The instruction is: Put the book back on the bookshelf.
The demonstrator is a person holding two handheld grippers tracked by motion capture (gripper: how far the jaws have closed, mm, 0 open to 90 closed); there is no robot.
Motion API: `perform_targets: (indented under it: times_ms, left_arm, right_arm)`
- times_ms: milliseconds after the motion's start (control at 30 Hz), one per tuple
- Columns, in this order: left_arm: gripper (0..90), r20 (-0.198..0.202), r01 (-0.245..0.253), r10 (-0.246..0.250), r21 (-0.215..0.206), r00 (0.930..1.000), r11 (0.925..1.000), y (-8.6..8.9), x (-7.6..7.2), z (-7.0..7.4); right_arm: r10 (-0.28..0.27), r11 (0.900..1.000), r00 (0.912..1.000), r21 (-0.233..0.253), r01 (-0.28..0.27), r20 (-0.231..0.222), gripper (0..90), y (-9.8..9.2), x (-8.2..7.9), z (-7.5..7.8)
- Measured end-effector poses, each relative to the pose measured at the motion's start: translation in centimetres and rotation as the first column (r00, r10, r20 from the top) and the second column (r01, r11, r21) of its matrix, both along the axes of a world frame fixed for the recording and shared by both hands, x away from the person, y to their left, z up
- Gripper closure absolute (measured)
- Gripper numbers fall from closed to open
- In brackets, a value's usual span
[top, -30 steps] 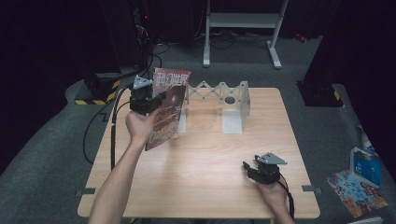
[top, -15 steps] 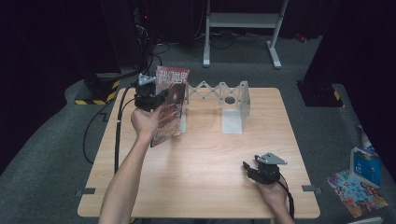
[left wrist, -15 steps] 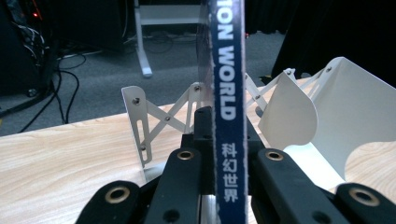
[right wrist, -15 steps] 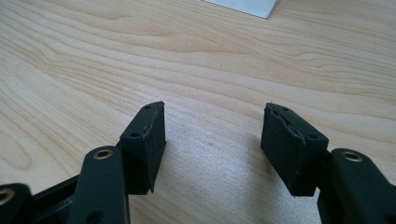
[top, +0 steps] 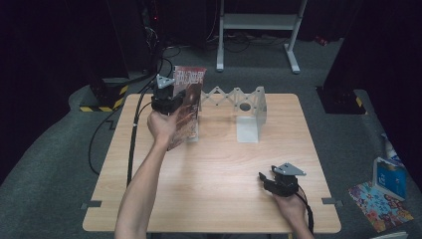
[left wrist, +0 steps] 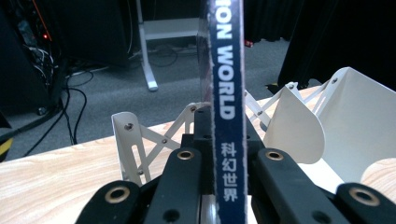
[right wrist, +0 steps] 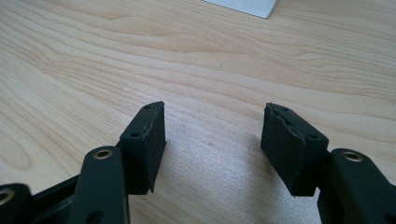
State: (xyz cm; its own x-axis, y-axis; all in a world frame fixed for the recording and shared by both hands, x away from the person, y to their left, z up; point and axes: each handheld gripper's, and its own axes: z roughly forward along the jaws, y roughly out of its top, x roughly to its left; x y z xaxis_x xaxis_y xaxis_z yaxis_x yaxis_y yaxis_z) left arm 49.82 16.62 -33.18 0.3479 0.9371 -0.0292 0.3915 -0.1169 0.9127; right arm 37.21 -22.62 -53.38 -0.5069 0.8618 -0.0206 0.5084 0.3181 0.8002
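Dark floor surrounds the pale wooden table [top: 214, 174]. Just left of the white folding metal rack [top: 239, 107], the left gripper [top: 166, 99] clamps a red-covered magazine [top: 186, 107] upright by its spine, probably for slotting in. The right gripper [top: 271, 180] rests gaping, well apart.

Magazine [left wrist: 227, 93] spine, blue w/ white print — reads "…ION WORLD", start cut off by frame top; below it Chinese chars "科幻世界". Cover title in high view too blurry to read — no other legible text.
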Motion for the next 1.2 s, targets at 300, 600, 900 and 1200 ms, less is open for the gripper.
perform_targets:
  times_ms: [300, 600, 900, 1200]
  left_arm:
    - [83.8, 0.05, 0.01, -0.011, 0.014, 0.9987, 0.9998, -0.3, 0.8, -1.0]
    - [83.8, 0.087, 0.0, 0.003, -0.038, 0.9962, 0.9993, 0.4, 1.0, -2.5]
    - [83.6, 0.097, 0.015, -0.013, -0.02, 0.9952, 0.9997, 0.5, 0.5, -3.2]
    - [82.6, 0.05, 0.032, -0.033, 0.025, 0.9982, 0.9992, 0.3, 0.3, -3.2]
  right_arm:
    - [-0.001, 1.0, 1.0, 0.0, 0.001, 0.0, 40.0, 0.0, 0.0, 0.0]
    - [-0.001, 1.0, 1.0, 0.0, 0.001, 0.0, 40.0, 0.0, 0.0, 0.0]
    - [-0.005, 1.0, 1.0, 0.003, 0.005, -0.006, 39.9, 0.1, 0.0, 0.0]
    - [-0.002, 1.0, 1.0, 0.0, 0.002, -0.002, 39.9, 0.1, 0.0, 0.0]
